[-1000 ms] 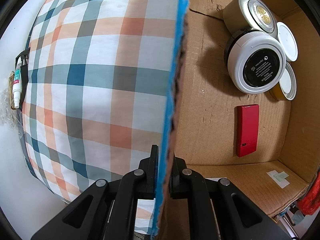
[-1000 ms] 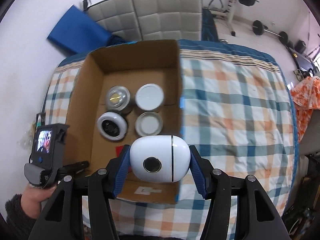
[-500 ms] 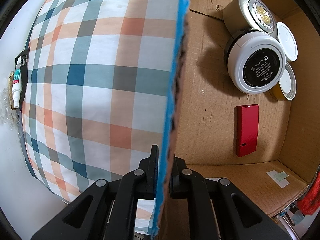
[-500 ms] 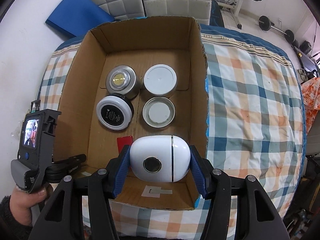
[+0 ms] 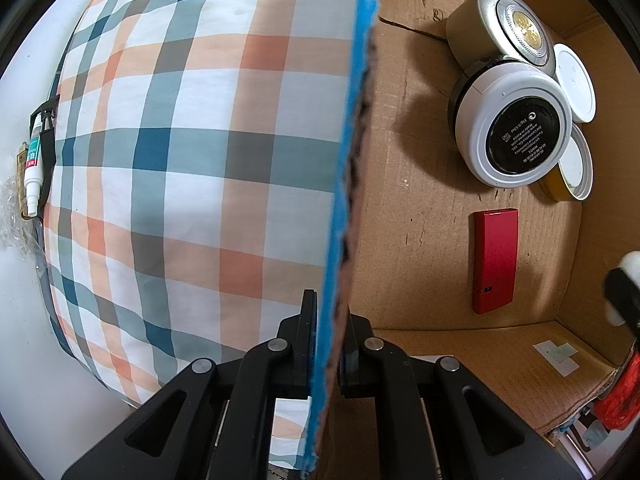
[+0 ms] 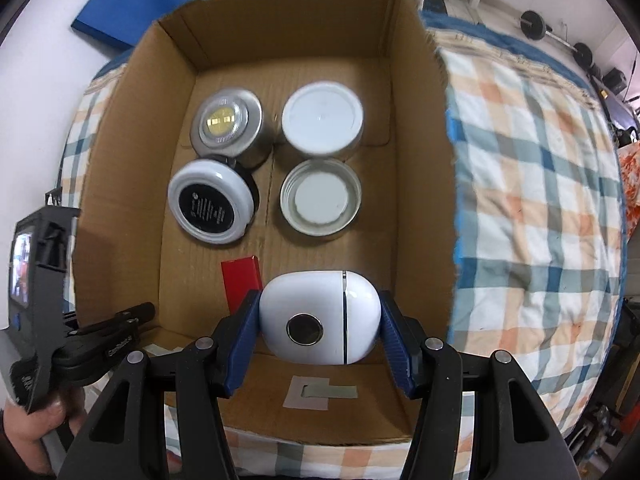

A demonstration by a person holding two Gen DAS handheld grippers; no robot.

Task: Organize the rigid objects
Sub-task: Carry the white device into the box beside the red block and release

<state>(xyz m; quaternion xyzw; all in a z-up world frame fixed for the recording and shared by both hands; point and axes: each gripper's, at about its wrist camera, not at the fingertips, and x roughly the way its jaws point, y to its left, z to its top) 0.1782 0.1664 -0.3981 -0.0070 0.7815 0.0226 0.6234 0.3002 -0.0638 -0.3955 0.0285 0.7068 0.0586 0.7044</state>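
Observation:
My right gripper [image 6: 320, 326] is shut on a white oval case [image 6: 316, 300] and holds it over the near end of the open cardboard box [image 6: 424, 128]. On the box floor stand a silver tin [image 6: 226, 124], a white-lidded jar [image 6: 322, 118], a black-labelled white jar [image 6: 212, 208] and a metal-lidded jar [image 6: 320, 202]. A red flat case [image 6: 240, 276] lies beside the white case. My left gripper [image 5: 328, 320] is shut on the box's blue-edged left wall [image 5: 348, 160]. The red case [image 5: 494, 256] and the black-labelled jar [image 5: 516, 132] show inside.
The box sits on a plaid bedspread [image 6: 532, 200]. A hand [image 6: 36, 424] holds the left gripper at the box's left wall. A glue tube [image 5: 34, 164] lies at the bed's edge. A blue mat [image 6: 124, 12] and barbell weights [image 6: 532, 24] lie beyond the bed.
My right gripper has come down with the white case toward the box, which now fills more of its view. Its edge now shows at the right of the left wrist view. The left gripper has stayed still.

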